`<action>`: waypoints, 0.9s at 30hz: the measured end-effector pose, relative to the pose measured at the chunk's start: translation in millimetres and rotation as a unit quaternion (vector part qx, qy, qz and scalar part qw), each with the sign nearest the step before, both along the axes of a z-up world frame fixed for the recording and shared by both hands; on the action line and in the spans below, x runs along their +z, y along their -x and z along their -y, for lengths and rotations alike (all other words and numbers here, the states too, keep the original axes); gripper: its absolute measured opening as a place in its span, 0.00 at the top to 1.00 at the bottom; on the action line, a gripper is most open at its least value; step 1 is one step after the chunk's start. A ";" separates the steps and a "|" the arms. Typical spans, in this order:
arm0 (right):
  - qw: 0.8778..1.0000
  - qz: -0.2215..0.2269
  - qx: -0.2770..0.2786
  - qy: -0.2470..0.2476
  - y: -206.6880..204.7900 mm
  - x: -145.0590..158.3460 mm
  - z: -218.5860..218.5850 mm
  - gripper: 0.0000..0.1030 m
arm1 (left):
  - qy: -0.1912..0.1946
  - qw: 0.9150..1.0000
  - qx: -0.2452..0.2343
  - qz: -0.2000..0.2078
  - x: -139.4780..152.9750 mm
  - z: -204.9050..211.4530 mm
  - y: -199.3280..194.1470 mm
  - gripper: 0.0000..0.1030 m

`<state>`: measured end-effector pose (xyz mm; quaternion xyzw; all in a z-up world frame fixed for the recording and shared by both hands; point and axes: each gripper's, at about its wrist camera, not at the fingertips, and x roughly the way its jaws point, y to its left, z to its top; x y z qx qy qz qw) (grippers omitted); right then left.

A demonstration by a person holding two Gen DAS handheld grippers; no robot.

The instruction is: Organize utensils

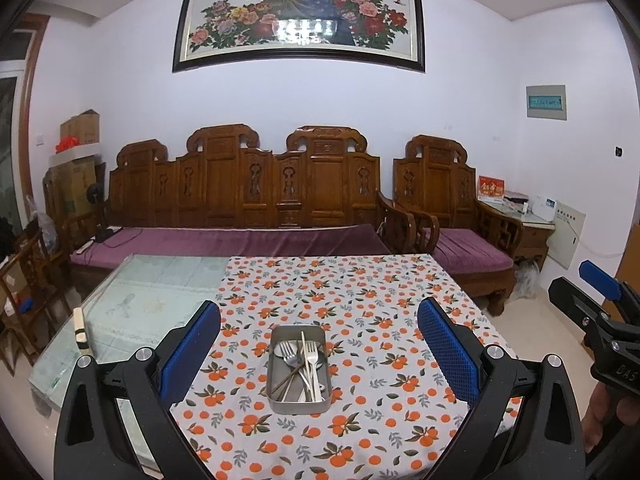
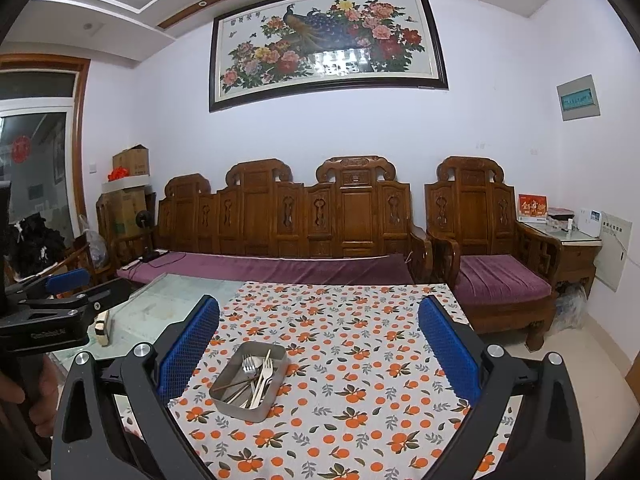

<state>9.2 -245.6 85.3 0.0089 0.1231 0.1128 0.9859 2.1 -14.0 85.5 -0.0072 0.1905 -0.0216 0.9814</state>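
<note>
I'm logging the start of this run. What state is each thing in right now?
Left gripper: open, empty, above the table.
Right gripper: open, empty.
Metal tray: flat on the tablecloth, holding the utensils.
Forks: lying jumbled in the tray.
Chopsticks: lying slantwise in the tray.

A white cloth [image 1: 360, 304] printed with orange fruit and grey-green leaves covers the right part of the table [image 1: 132, 308], whose bare left part is pale green glass. On the cloth sits a dull silver metal tin [image 1: 300, 404] holding silver forks [image 1: 288, 354], cream plastic cutlery [image 1: 311, 364] and dark brown chopsticks [image 1: 286, 384]. Both tongs, left [image 1: 320, 356] and right [image 2: 320, 352], are black with bright blue textured pads. Far behind, a dark brown carved sofa [image 1: 248, 184] carries purple cushions beneath a black-framed picture [image 1: 300, 16] of peacocks among pink, red and yellow flowers.
</note>
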 end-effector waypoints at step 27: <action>1.000 -0.006 -0.001 0.001 -7.1 -11.2 -3.9 0.03 | -0.001 1.000 0.003 -0.008 -6.0 -0.7 -2.4 0.08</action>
